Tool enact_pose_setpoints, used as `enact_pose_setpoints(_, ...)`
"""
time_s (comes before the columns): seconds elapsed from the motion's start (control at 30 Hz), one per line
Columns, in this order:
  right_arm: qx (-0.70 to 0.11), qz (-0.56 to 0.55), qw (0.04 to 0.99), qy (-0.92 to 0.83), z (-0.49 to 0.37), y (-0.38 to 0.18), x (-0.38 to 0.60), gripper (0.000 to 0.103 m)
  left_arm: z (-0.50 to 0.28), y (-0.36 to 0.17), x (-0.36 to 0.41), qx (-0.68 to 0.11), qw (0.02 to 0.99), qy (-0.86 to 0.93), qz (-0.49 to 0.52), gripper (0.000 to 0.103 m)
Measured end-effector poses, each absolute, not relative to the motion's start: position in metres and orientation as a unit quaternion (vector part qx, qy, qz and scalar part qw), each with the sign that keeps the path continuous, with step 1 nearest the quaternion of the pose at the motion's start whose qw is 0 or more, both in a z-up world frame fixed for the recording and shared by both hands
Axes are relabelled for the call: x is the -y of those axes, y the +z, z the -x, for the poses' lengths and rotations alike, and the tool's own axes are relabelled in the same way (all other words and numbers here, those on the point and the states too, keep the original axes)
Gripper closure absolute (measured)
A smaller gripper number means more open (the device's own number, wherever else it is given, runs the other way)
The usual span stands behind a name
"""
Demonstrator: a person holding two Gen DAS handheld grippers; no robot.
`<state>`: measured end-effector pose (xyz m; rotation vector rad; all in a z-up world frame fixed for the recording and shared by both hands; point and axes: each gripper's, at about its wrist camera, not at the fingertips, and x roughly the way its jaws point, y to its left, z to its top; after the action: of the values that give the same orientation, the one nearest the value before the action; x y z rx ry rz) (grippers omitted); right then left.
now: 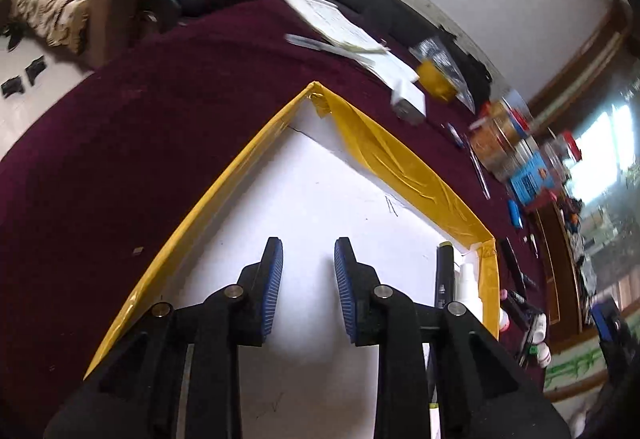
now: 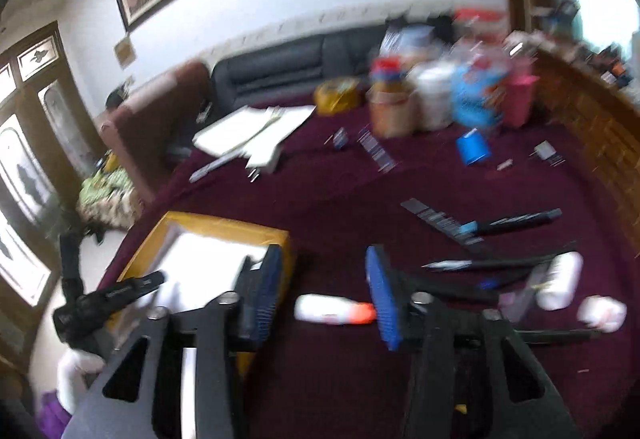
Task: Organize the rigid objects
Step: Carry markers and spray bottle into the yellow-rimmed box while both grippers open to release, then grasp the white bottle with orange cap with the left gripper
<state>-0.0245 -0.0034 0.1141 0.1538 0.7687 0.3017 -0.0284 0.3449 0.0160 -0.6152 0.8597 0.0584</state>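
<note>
- We see the yellow-taped tray point(image 1: 400, 159) lying on the maroon tabletop point(image 1: 120, 159); a black marker point(image 1: 445, 271) and a small white bottle point(image 1: 469, 285) rest against its far right corner.
- Our left tongs point(image 1: 308, 259) hang over the tray's white floor, blue pads parted by a narrow gap, nothing between them.
- Our right tongs point(image 2: 324, 271) stand apart over the tabletop just right of the tray; a white tube with an orange cap point(image 2: 336, 313) lies between the pads, untouched.
- Pens point(image 2: 516, 221) and white bottles point(image 2: 560, 281) lie scattered further right.
</note>
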Motion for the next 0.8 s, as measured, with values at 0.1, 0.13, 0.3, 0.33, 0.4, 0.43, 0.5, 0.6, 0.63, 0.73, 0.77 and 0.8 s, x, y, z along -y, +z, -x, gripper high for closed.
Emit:
enact_pose_setpoints(0.1,-0.317,-0.059,0.94,0.111,0.05,0.129,0.039,0.015,0.031,0.029,-0.346,-0.399,0.861,0.008,0.315,0.079)
enact_pose_setpoints(0.13,-0.297,-0.05,0.949,0.092,0.058,0.131,0.05,0.013,0.035,0.042,-0.34,-0.387,0.872,0.001,0.299,0.079)
enact_pose_setpoints(0.3,-0.286,-0.059,0.956,0.03,0.056,0.112,0.112,0.013,0.044,0.104,-0.25,-0.362,0.917,-0.076,0.151,0.039)
enact_pose_setpoints(0.33,-0.296,-0.072,0.952,0.028,0.052,0.106,0.121,0.013,0.043,0.108,-0.224,-0.367,0.918,-0.1,0.112,0.038)
enact_pose_setpoints(0.4,-0.313,-0.105,0.944,0.019,0.044,0.088,0.143,0.013,0.037,0.108,-0.178,-0.381,0.912,-0.145,0.043,0.038)
enact_pose_setpoints(0.43,-0.319,-0.116,0.941,0.015,0.041,0.079,0.151,0.013,0.035,0.105,-0.156,-0.387,0.907,-0.163,0.006,0.038)
enact_pose_setpoints(0.5,-0.328,-0.142,0.934,0.019,0.038,0.06,0.166,0.013,0.028,0.095,-0.115,-0.394,0.897,-0.185,-0.07,0.038)
enact_pose_setpoints(0.6,-0.338,-0.162,0.926,0.05,0.045,0.042,0.178,0.013,0.017,0.079,-0.082,-0.414,0.88,-0.195,-0.127,0.038)
enact_pose_setpoints(0.63,-0.337,-0.163,0.926,0.056,0.047,0.037,0.181,0.013,0.012,0.074,-0.076,-0.424,0.874,-0.194,-0.134,0.038)
enact_pose_setpoints(0.73,-0.336,-0.186,0.92,0.073,0.051,0.027,0.192,0.013,-0.005,0.057,-0.062,-0.448,0.862,-0.175,-0.16,0.038)
enact_pose_setpoints(0.77,-0.33,-0.204,0.918,0.08,0.053,0.025,0.199,0.013,-0.011,0.051,-0.055,-0.454,0.857,-0.168,-0.175,0.038)
enact_pose_setpoints(0.8,-0.329,-0.218,0.915,0.079,0.053,0.023,0.204,0.013,-0.014,0.047,-0.051,-0.459,0.853,-0.165,-0.188,0.038)
